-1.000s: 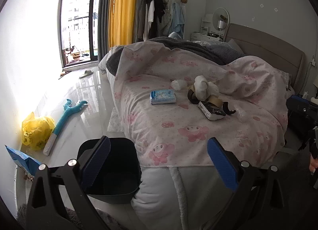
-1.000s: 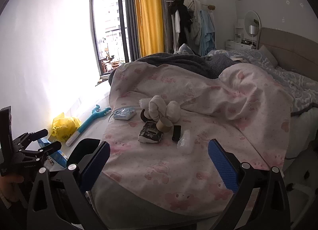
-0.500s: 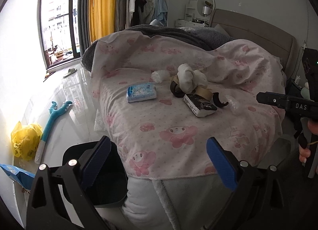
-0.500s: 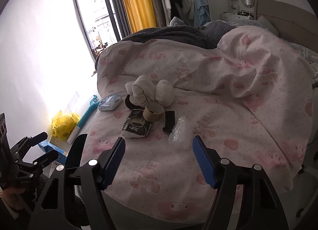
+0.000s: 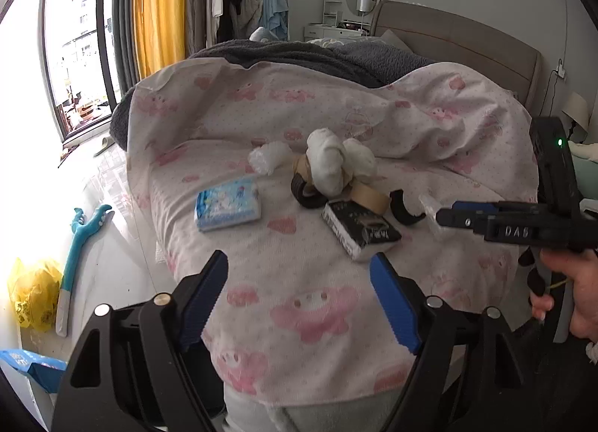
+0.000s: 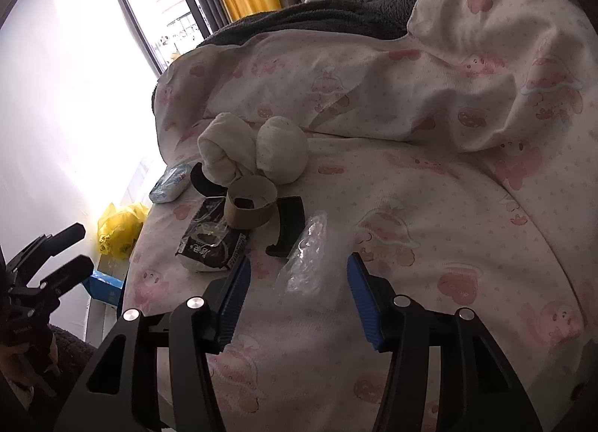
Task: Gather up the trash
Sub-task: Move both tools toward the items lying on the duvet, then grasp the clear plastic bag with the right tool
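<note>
The right gripper (image 6: 295, 292) hangs low over the bed (image 6: 448, 207), its jaws just narrowed and straddling a crumpled clear plastic wrapper (image 6: 304, 256) without pressing it. Its own camera shows that gap; the left wrist view shows only its fingertips (image 5: 459, 213) side-on at the wrapper (image 5: 429, 207). The left gripper (image 5: 299, 297), jaws wide though lately closing and holding nothing, faces the blue tissue pack (image 5: 228, 204), black packet (image 5: 360, 230), cardboard tape ring (image 6: 250, 204) and rolled white socks (image 5: 336, 163). Only the left view shows the headboard (image 5: 459, 36).
</note>
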